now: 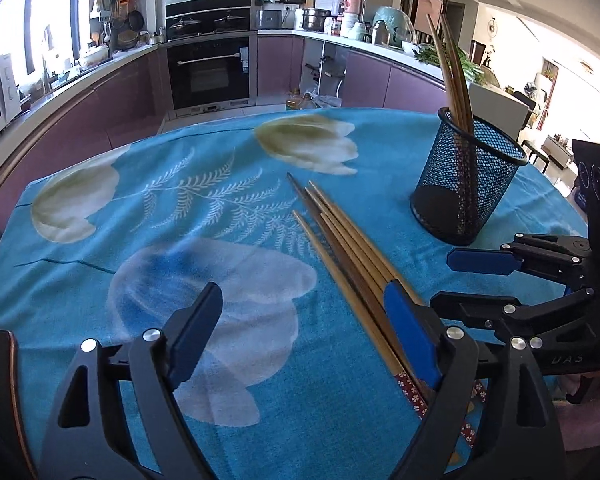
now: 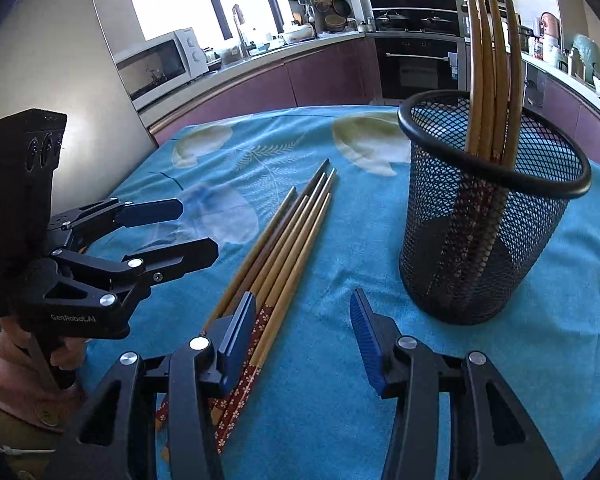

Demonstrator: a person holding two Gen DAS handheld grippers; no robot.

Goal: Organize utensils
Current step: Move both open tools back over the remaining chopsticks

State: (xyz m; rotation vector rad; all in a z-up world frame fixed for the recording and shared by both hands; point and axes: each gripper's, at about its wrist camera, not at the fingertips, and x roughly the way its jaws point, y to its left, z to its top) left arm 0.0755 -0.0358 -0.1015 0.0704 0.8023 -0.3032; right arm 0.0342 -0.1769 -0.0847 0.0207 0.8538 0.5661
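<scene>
While both the left gripper (image 1: 300,332) and right gripper (image 2: 304,340) gape empty, loose chopsticks (image 2: 284,240) lie at 9 o'clock of the mesh cup (image 2: 488,240) holding others.

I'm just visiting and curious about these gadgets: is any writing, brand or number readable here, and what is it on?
"GenRobot.AI": on the side of the left gripper, seen from the right wrist.
"DAS": on the body of the right gripper, seen from the left wrist.
Small white label at the left gripper's back end: too small to read.
Oven sticker: blurred, unreadable.

chopsticks (image 1: 352,248) handle ends hidden behind right claw (image 2: 304,344)
</scene>
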